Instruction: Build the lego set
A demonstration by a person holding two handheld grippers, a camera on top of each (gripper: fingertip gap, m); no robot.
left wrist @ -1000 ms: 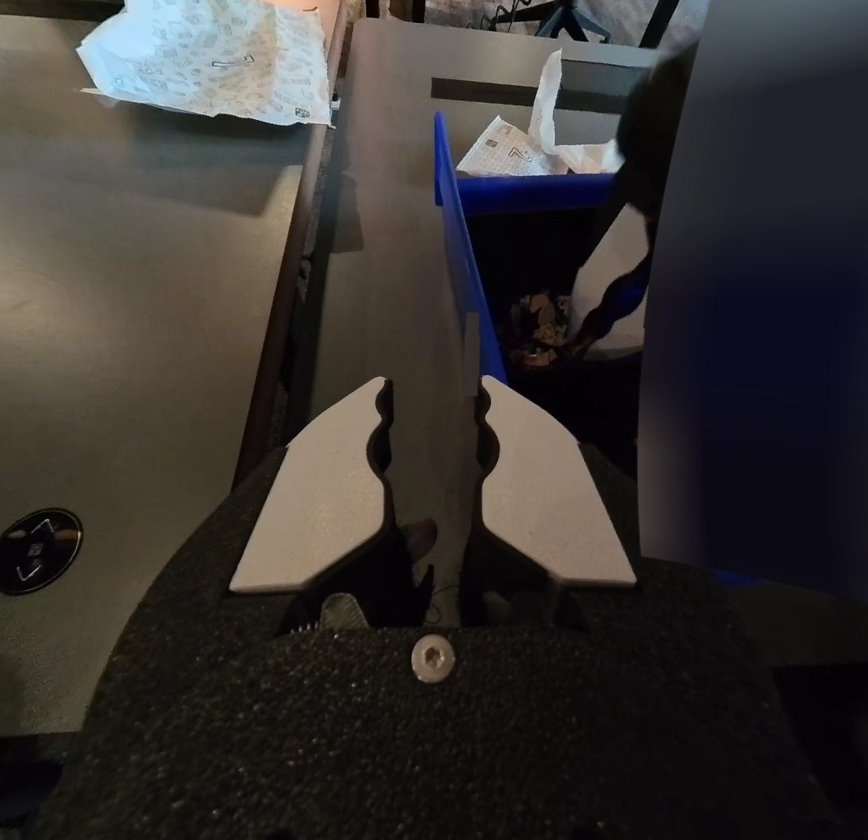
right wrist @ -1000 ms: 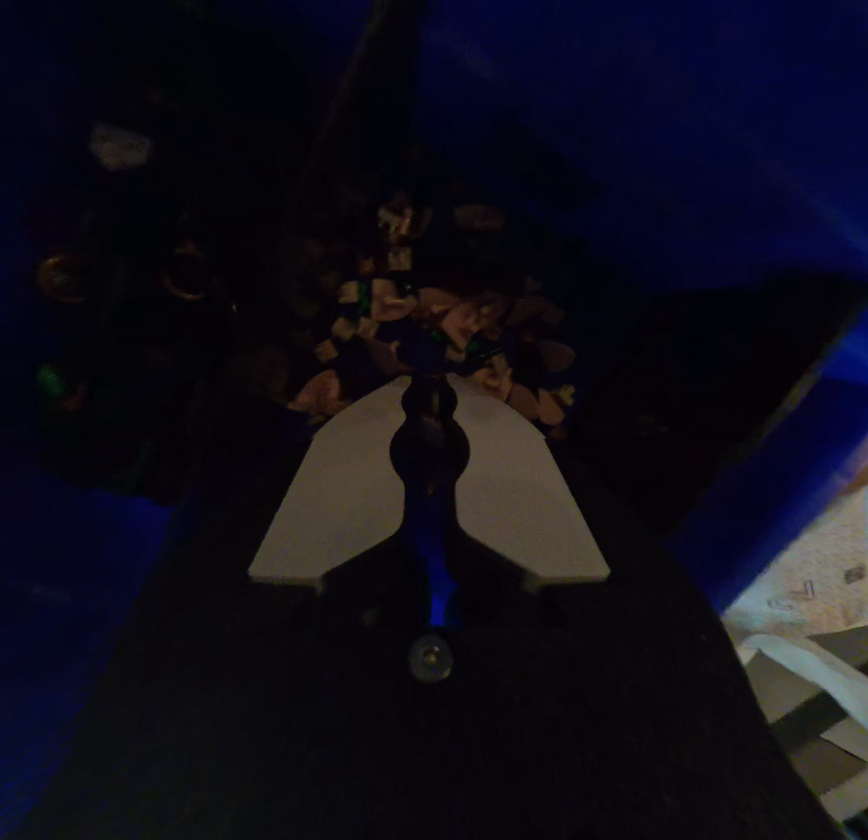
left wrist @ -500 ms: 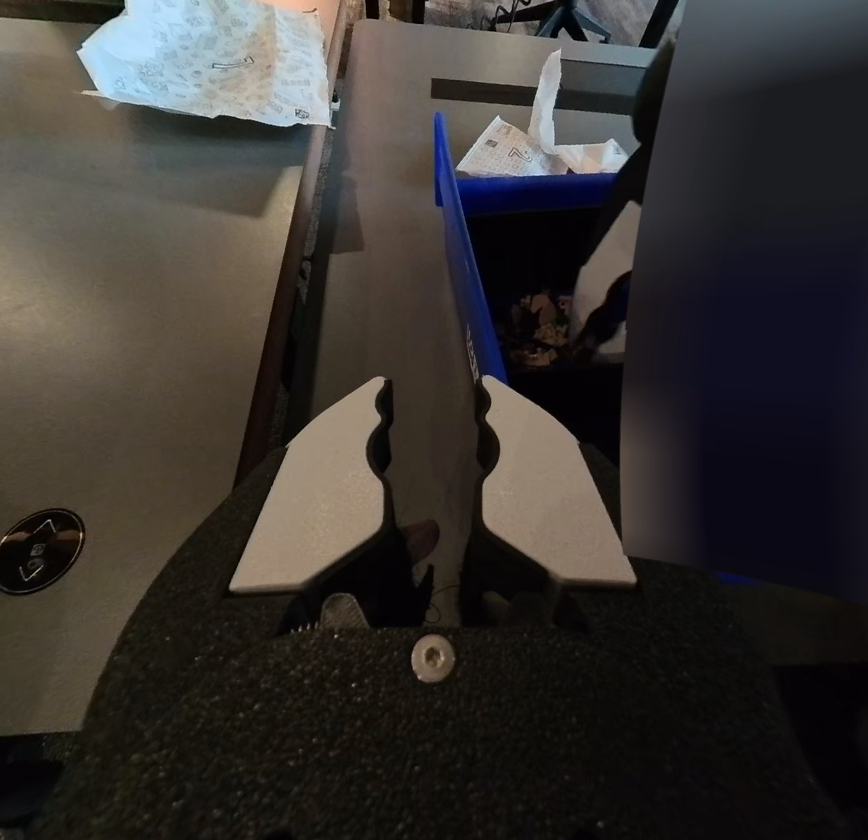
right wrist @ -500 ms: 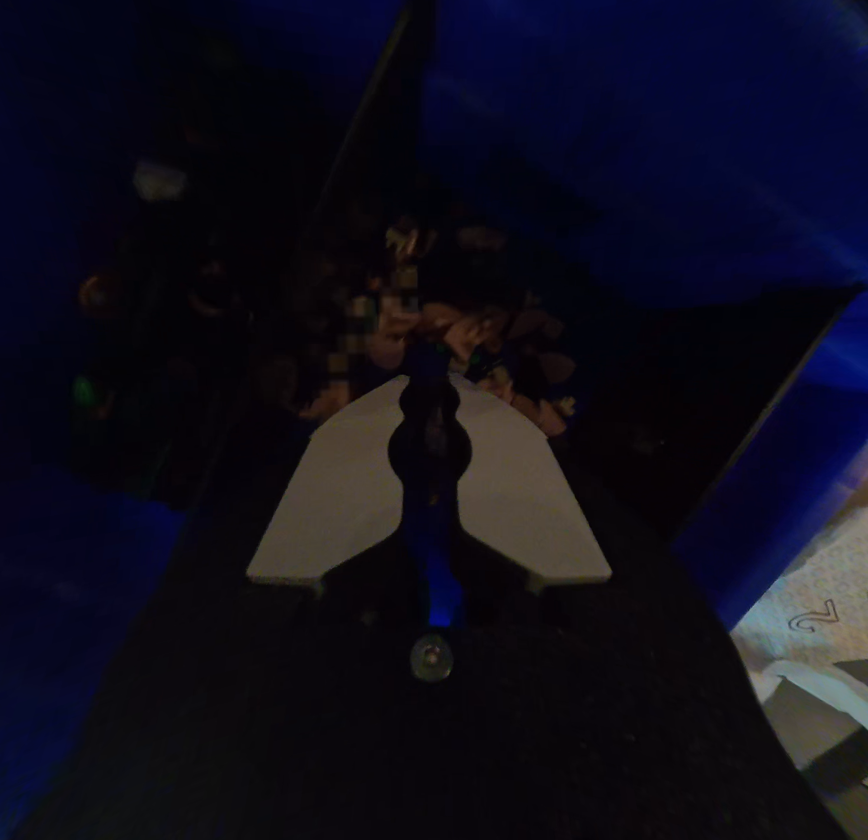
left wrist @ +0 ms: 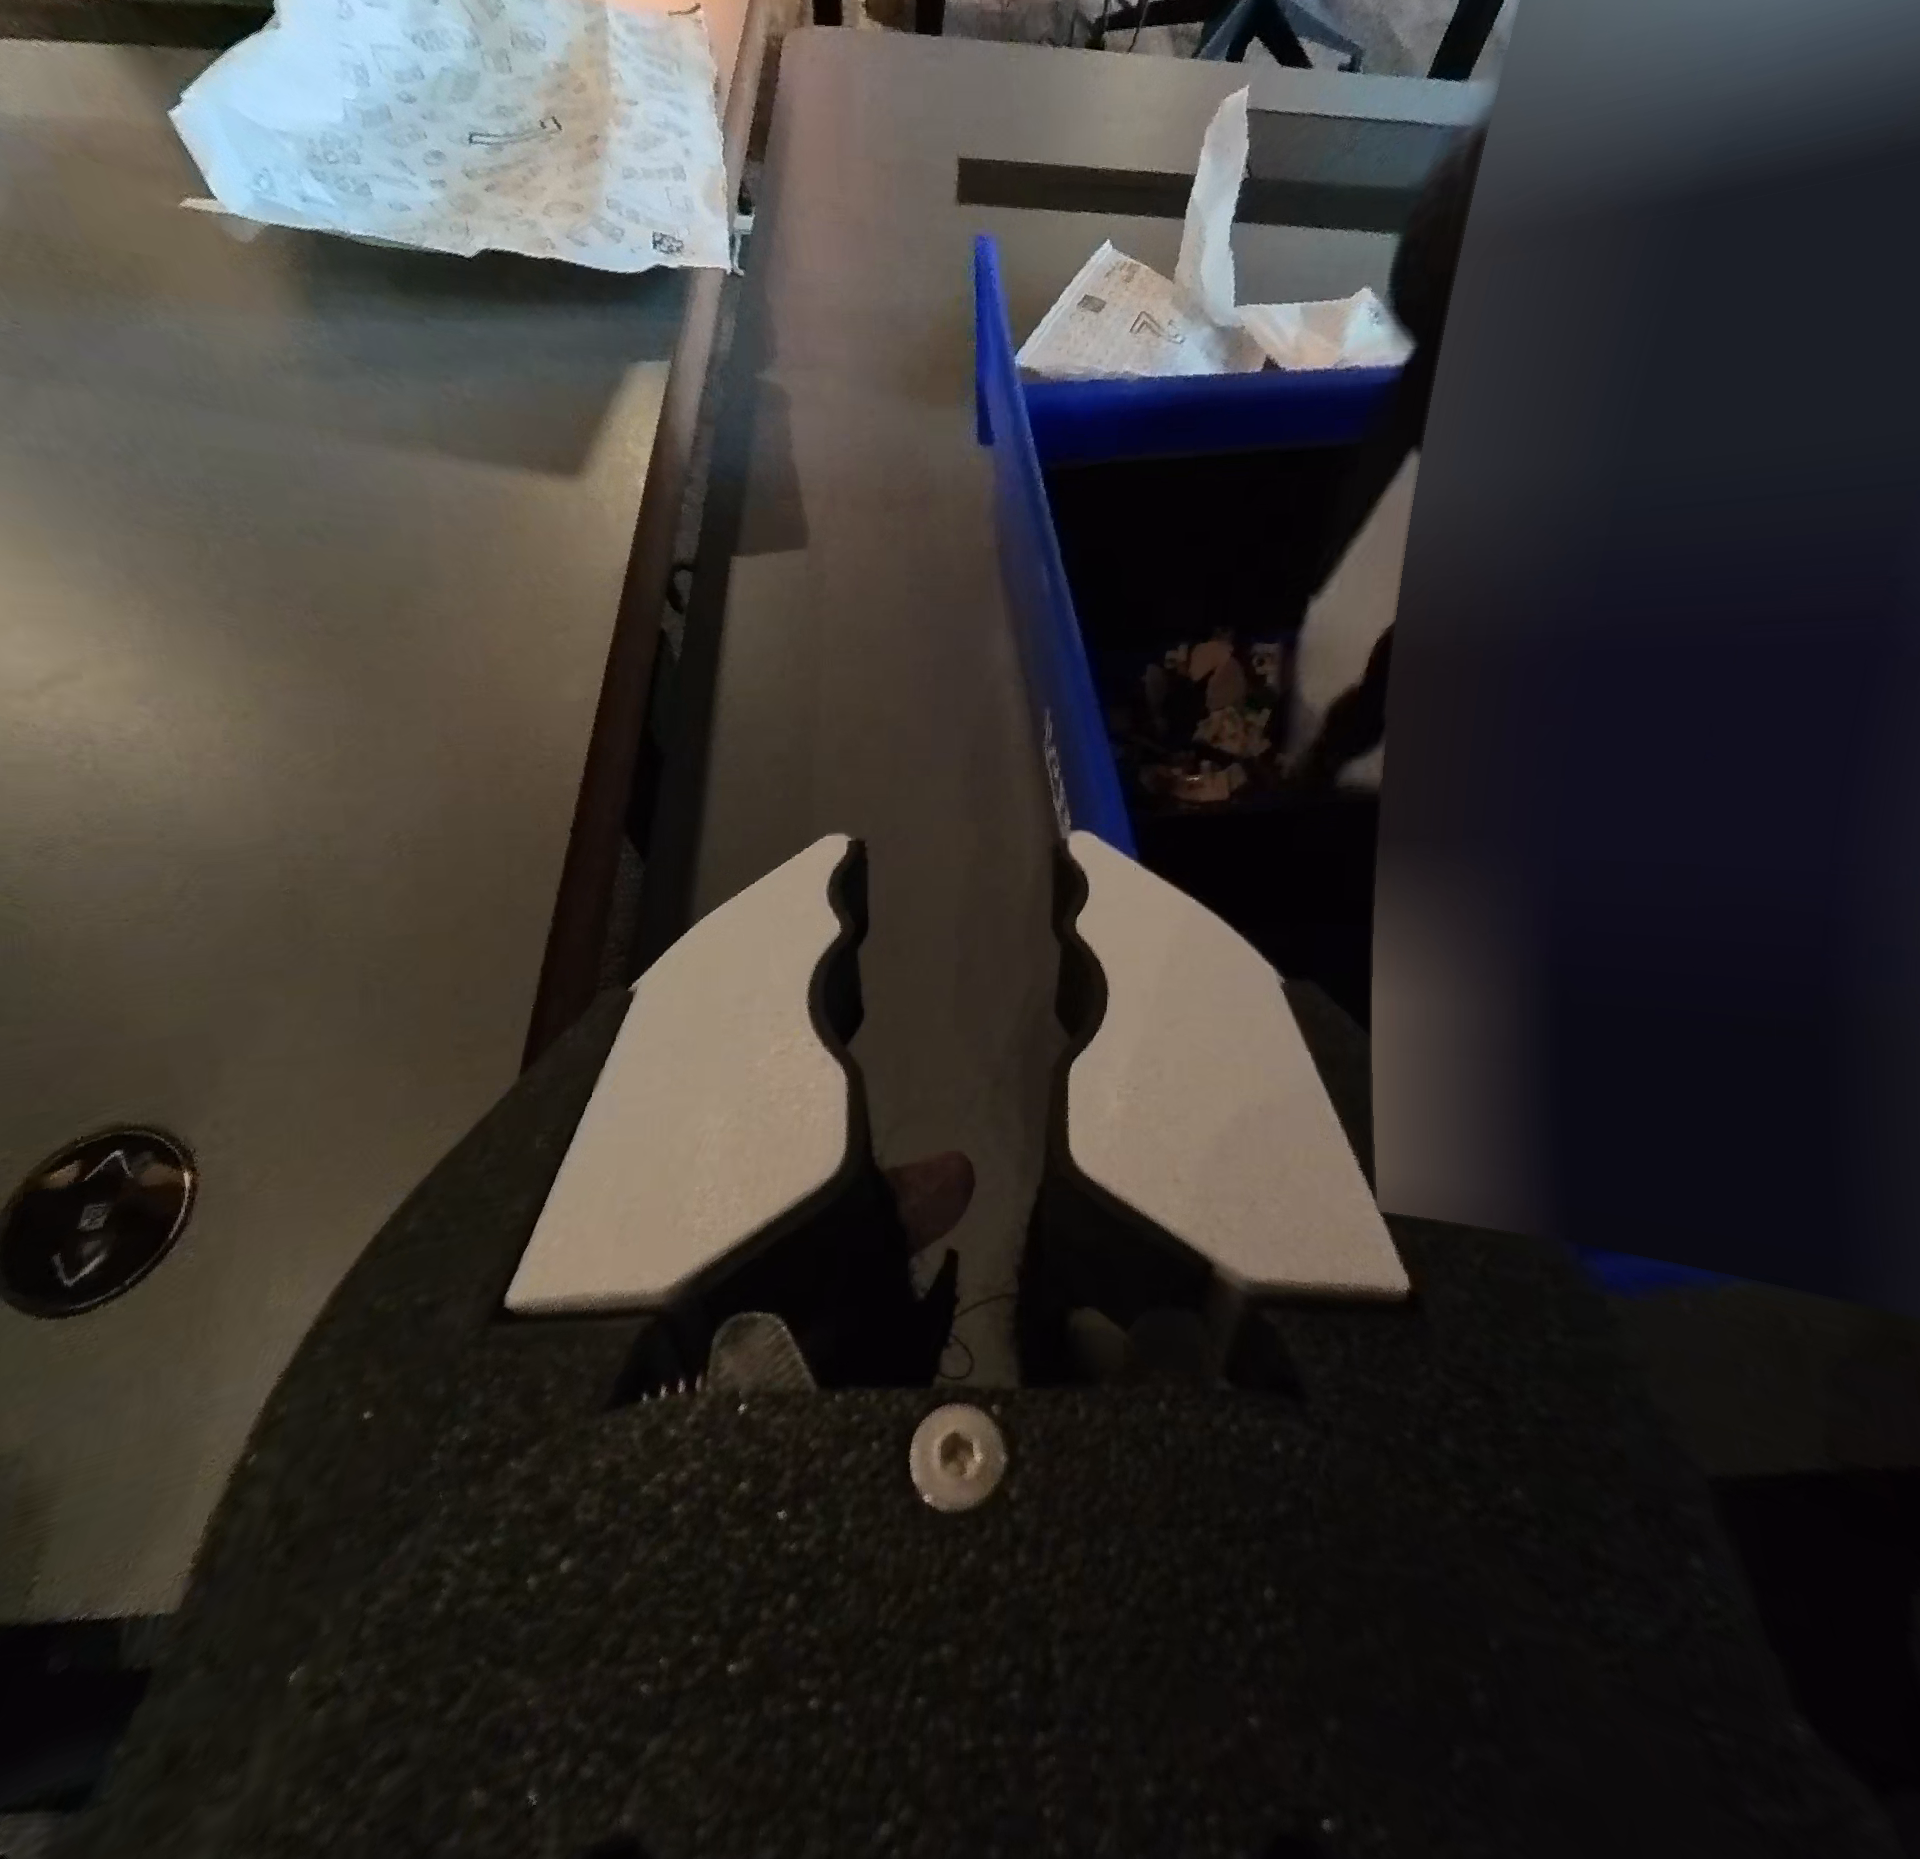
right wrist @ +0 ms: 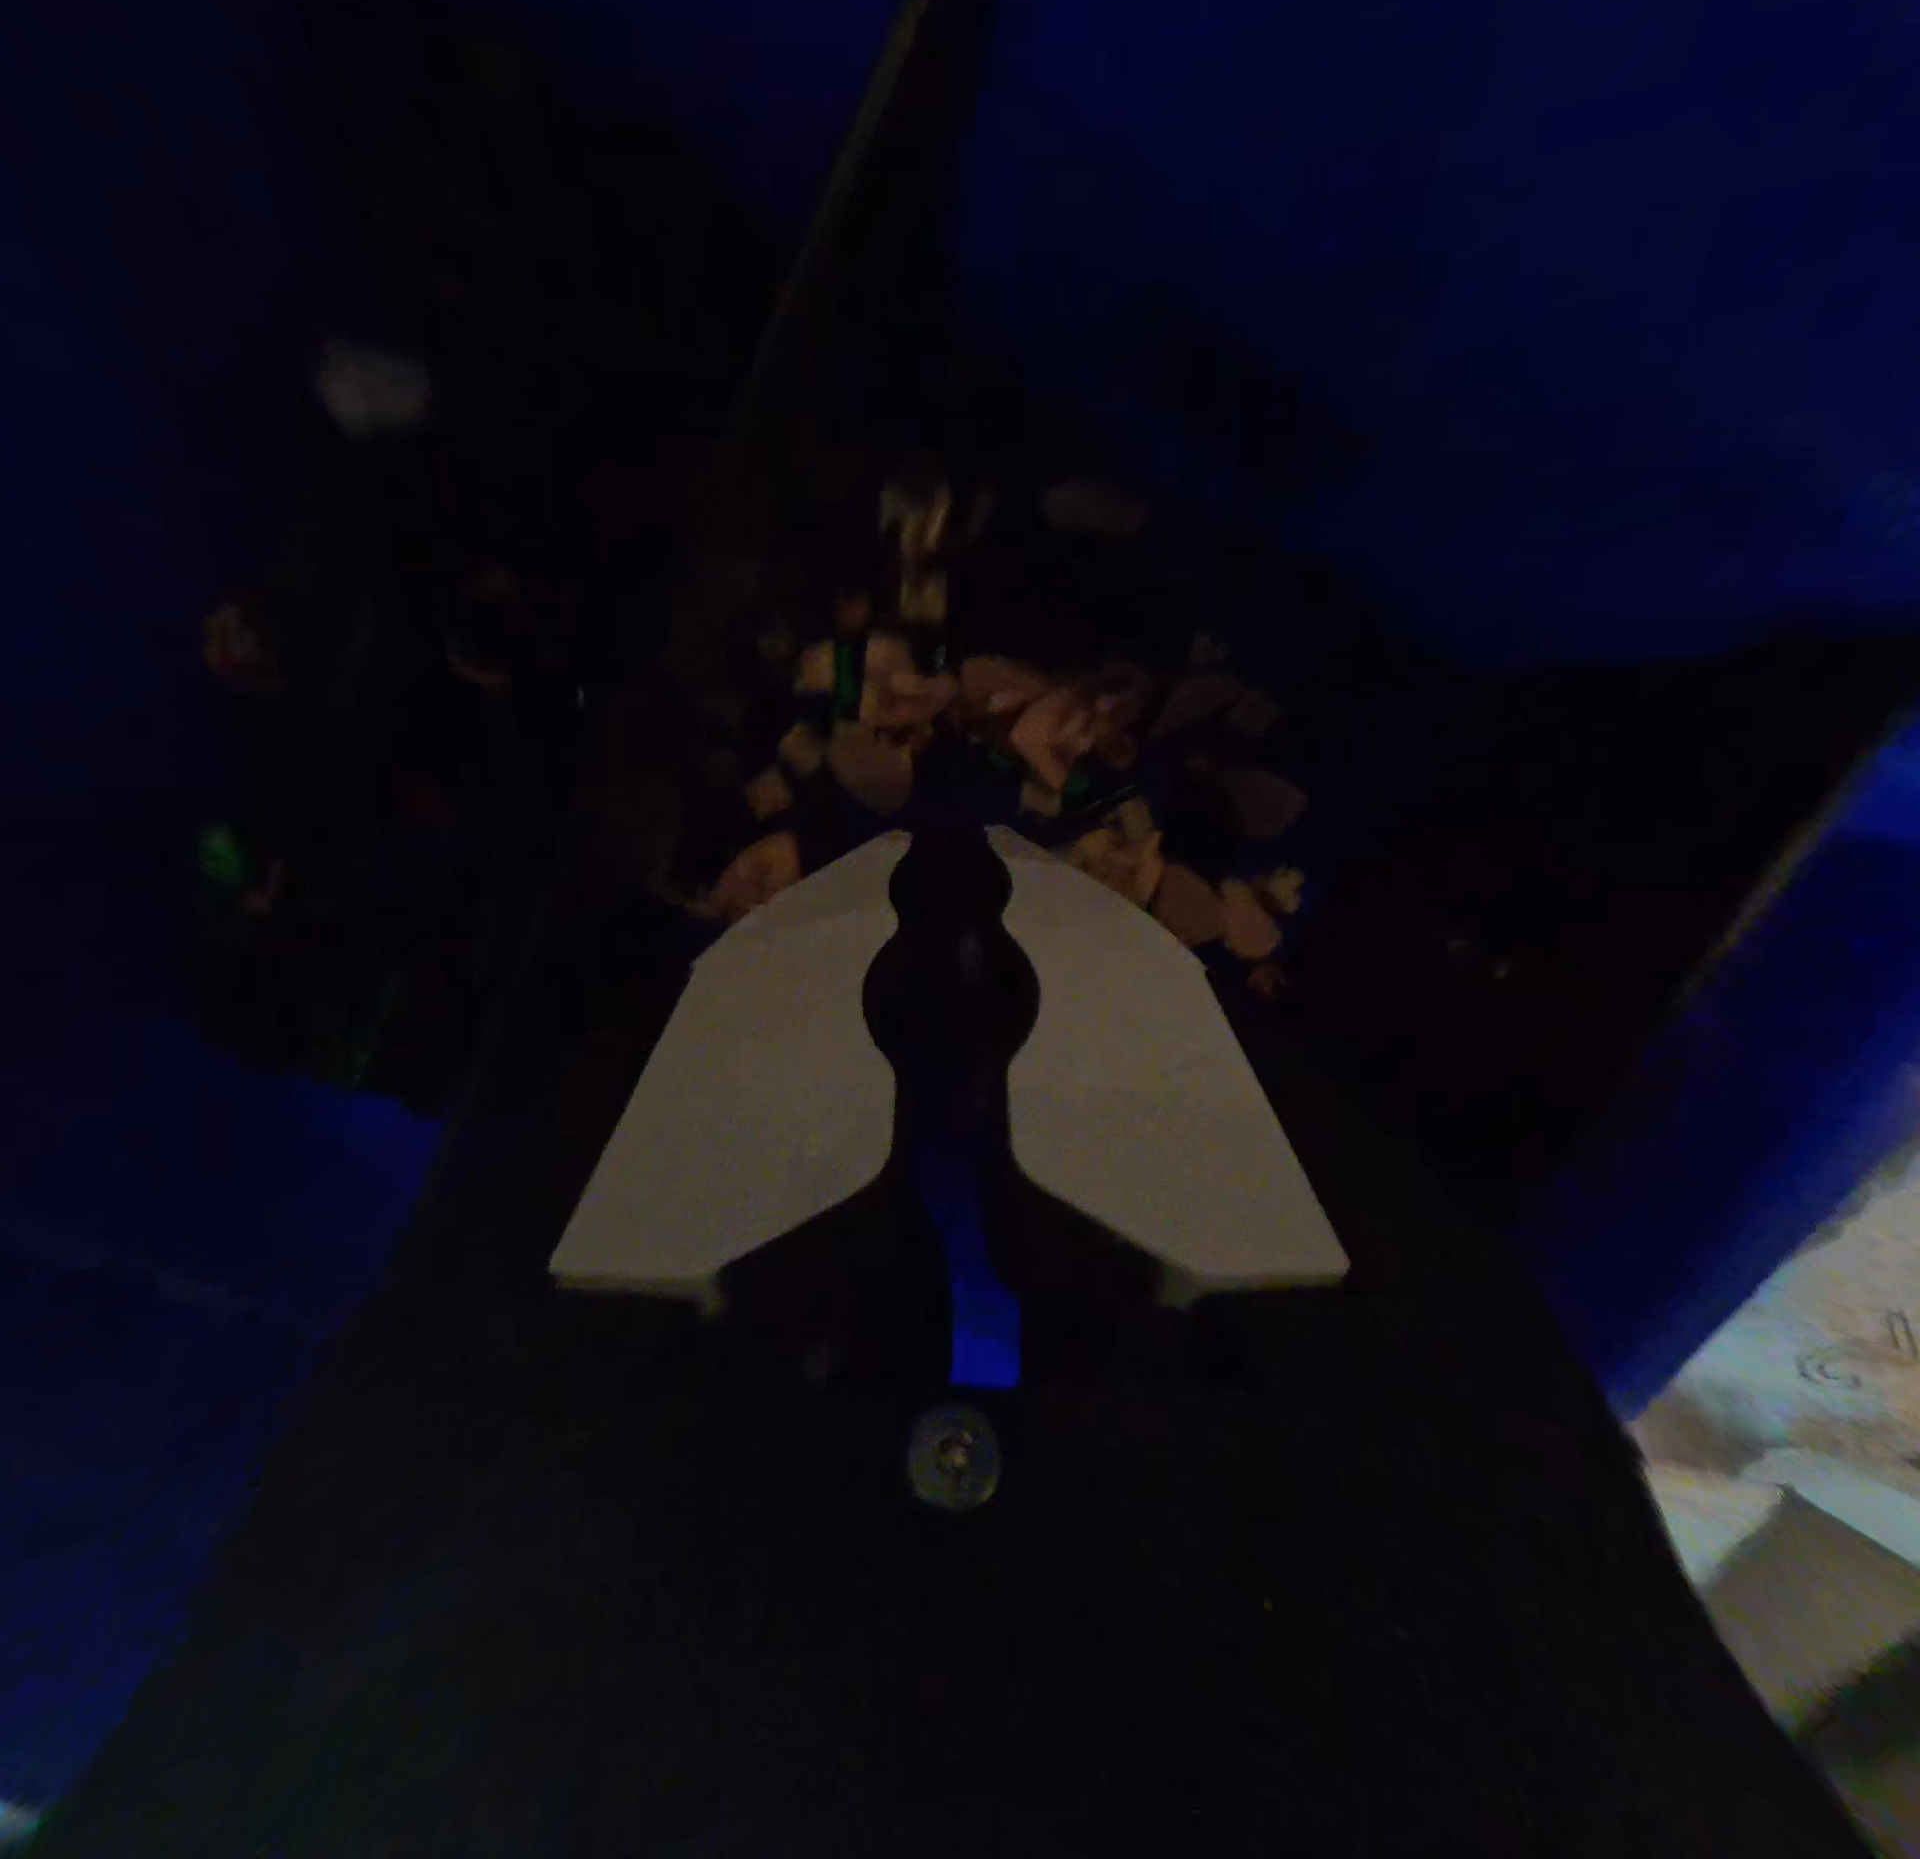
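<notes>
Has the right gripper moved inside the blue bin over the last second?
Yes. The right gripper has pulled back: the pile of small pieces sits higher in its view and the bin wall beside it has shifted.

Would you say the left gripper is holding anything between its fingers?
No, the left gripper is open, with only bare grey tabletop showing between its fingers.

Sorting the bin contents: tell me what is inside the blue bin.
The blue bin holds a heap of small tan and dark pieces at its bottom, with a few green bits. The right gripper reaches toward the heap. Dim light hides the rest of the floor.
</notes>
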